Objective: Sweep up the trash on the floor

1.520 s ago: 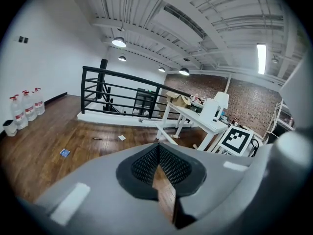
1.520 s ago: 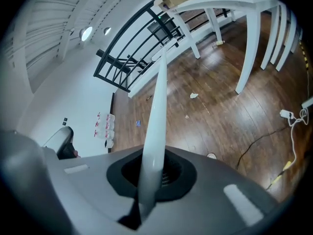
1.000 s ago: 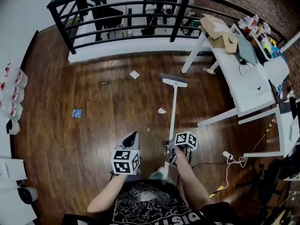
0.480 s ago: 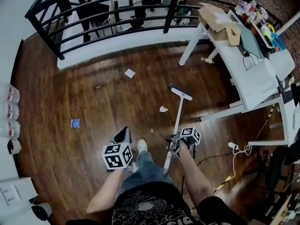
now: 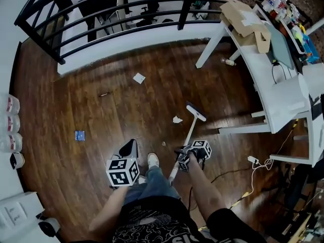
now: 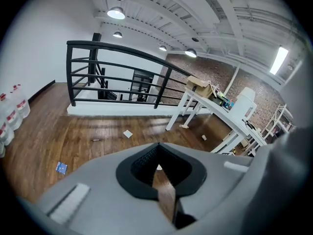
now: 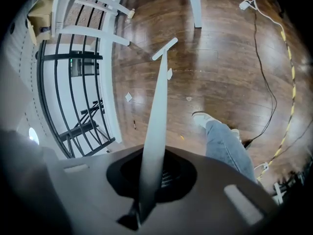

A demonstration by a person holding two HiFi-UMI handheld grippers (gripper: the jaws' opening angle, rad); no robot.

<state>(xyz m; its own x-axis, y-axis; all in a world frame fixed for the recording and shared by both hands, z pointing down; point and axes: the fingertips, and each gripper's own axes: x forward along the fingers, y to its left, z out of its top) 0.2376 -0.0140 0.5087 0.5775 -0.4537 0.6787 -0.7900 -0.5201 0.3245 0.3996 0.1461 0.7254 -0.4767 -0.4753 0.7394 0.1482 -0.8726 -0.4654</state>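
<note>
We keep the right gripper clamped on the broom handle. The broom head has drawn back and now sits just beside the paper scrap. Our left gripper has its jaws closed on the dustpan.

The broom has a white handle that slants away from the person. Its narrow head is down at the wood floor. A crumpled white scrap lies just left of the head. A tiny crumb sits nearer the person. A white paper square, a thin dark stick and a blue packet lie well apart, farther left.
</note>
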